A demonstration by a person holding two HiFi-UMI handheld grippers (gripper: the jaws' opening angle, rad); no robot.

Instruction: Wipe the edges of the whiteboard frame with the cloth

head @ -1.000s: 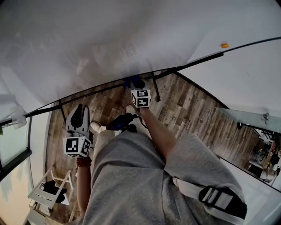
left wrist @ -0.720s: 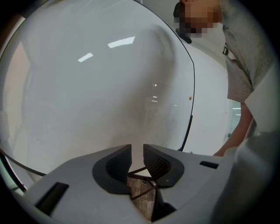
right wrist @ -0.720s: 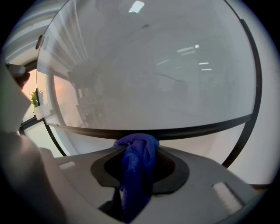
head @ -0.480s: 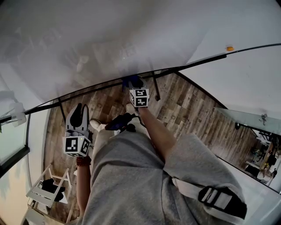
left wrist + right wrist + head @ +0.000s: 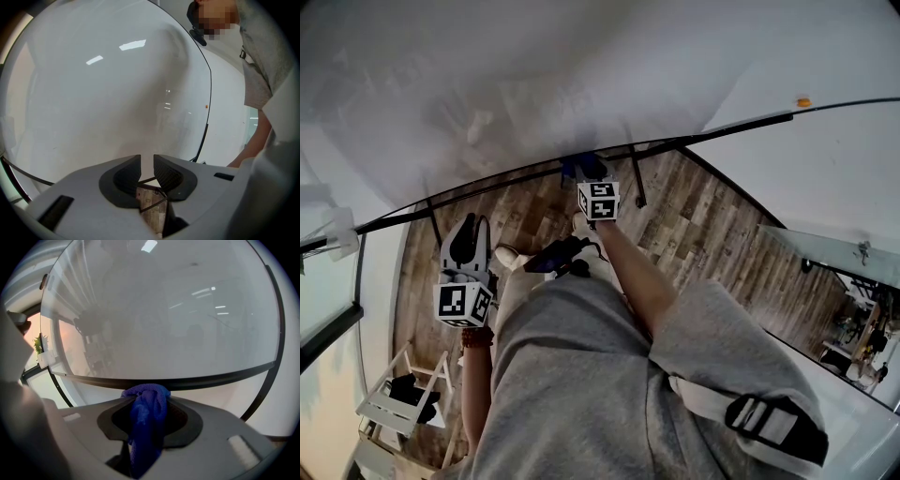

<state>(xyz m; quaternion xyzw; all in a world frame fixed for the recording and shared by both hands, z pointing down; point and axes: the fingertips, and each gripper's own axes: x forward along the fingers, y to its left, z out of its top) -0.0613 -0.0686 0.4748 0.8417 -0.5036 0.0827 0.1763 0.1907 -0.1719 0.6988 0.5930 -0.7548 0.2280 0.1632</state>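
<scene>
The whiteboard (image 5: 534, 75) fills the upper part of the head view, and its black frame (image 5: 487, 188) runs as a dark bar along the lower edge, above the wooden floor (image 5: 703, 234). Only the head view shows that floor, the person's grey shirt (image 5: 581, 375) and both claws together.

The right claw (image 5: 587, 176) reaches up to the middle of the frame's lower edge. The left claw (image 5: 470, 225) hangs lower, out toward the board's left end and apart from the bar.

The right gripper view shows what the head view only hints at. There the right claw (image 5: 147, 397) is clamped on the blue cloth (image 5: 147, 416), which is bunched between the jaws, its top fold lying against the frame's lower bar (image 5: 211, 377).

The left gripper view alone shows the left claw (image 5: 146, 164) with a narrow gap between its jaws and nothing in it. Beyond it lie the white board face and the frame's upright side edge (image 5: 209, 103).
</scene>
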